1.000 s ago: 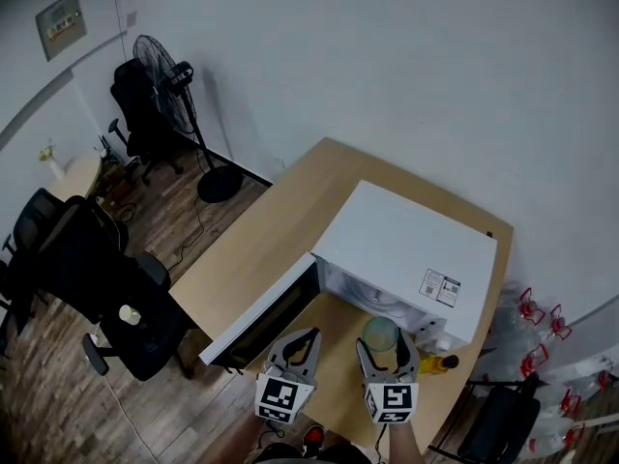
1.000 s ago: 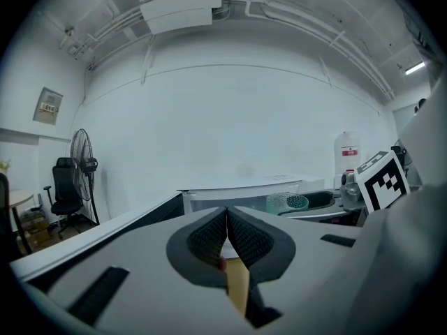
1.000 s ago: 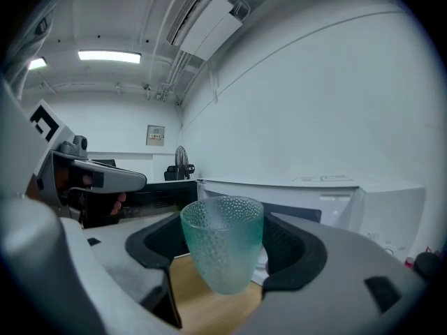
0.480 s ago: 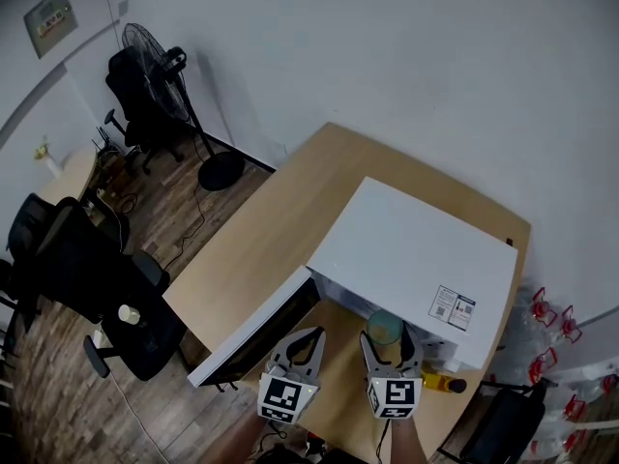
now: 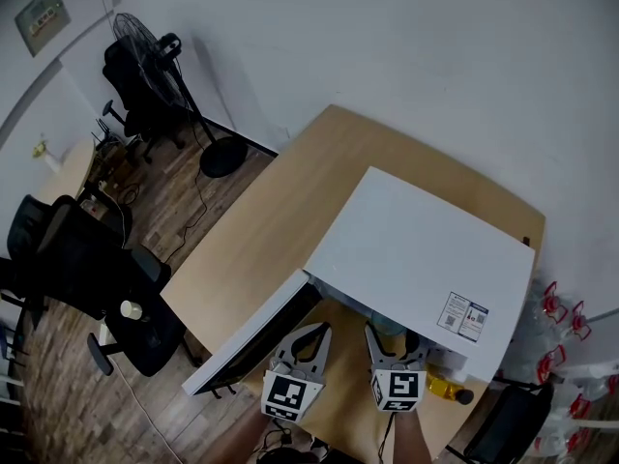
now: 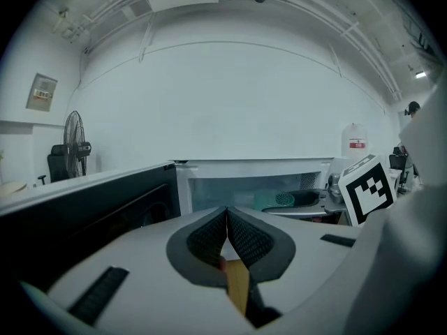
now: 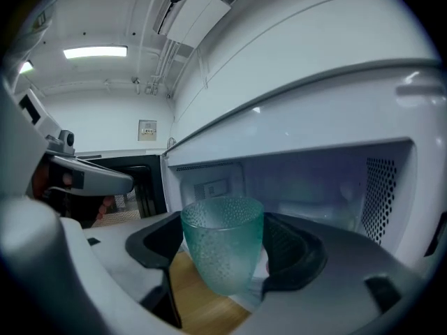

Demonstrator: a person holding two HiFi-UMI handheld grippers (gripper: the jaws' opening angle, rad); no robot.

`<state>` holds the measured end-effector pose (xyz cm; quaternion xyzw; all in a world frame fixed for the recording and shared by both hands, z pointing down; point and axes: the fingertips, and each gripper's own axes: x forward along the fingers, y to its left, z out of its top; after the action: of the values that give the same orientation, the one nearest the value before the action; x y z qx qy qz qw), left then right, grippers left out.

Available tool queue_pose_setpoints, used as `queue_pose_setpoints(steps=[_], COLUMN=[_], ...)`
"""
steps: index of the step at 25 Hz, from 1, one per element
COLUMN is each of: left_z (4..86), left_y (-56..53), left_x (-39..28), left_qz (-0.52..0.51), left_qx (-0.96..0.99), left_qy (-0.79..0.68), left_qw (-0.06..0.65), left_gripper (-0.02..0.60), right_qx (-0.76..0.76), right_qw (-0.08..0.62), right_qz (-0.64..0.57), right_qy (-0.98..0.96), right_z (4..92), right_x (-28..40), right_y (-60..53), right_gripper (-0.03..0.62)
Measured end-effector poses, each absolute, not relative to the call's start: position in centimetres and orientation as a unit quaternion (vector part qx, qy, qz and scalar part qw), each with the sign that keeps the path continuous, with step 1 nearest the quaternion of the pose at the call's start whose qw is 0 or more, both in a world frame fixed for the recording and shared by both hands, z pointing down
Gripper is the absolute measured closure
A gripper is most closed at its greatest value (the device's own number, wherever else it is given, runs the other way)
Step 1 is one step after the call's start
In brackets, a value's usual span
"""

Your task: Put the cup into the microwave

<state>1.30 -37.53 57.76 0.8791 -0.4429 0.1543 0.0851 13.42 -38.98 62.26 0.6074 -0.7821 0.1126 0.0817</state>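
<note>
Our right gripper (image 7: 227,260) clamps its jaws on the cup (image 7: 222,239), which sits upright at lower centre of the right gripper view. We judge it is kept level to clear the microwave (image 7: 328,180) mouth just ahead. Our left gripper (image 6: 227,243) has its jaws pressed together and empty, low in its frame beside the open door (image 6: 91,208), out of the way.

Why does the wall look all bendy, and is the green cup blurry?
Left gripper view: the wide-angle lens bows the straight wall into an arc, and the corners go dark. Right gripper view: the top of the microwave curves likewise, but the cup looks sharp, its bumps clear. Head view: the edges of the table bend only slightly.
</note>
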Motion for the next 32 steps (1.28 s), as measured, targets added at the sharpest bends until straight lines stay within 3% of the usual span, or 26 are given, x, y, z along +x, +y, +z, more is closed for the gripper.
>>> queue_pose_setpoints(steps=[32], left_z=[59.8], left_y=[-38.9], left_x=[1.5], left_qz=[0.173], left_qx=[0.867], left_qy=[-0.456], left_qw=[0.098], left_gripper=[0.558], right_qx=[0.606], right_qw=[0.072], right_qz=[0.104], right_qy=[-0.786], right_z=[64.3], right_x=[13.5], right_y=[-42.3], right_gripper=[0.241])
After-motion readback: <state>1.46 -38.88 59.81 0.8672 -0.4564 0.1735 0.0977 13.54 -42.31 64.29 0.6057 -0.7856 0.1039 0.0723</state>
